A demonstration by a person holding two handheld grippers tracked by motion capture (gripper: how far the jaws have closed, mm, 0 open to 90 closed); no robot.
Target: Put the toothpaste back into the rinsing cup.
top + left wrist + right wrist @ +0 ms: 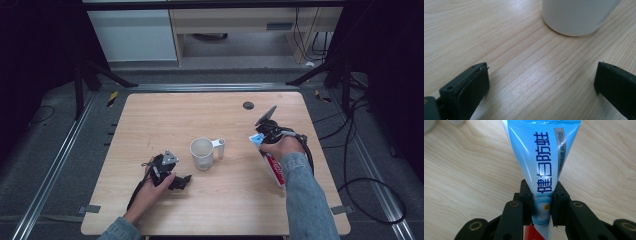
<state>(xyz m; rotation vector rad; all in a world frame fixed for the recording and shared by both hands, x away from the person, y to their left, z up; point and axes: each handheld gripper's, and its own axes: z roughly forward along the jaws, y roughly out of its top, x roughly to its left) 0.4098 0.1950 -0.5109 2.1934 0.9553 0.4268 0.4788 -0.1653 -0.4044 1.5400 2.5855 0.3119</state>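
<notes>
1. On the wooden table (150, 120), a white mug (202, 153) sits upright near the middle, handle toward the person's right.
2. Left gripper (181, 182) rests low just left of the mug, jaws spread wide with nothing between them.
3. Right gripper (261, 139) is clamped on a blue-and-red toothpaste tube (544, 162), held off to the mug's right, not touching it.

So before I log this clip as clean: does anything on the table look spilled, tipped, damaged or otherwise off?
Nothing stands out. The white mug stands upright on the wooden table, no spill around it. The right gripper grips a blue toothpaste tube; the left gripper is open near the mug.
</notes>
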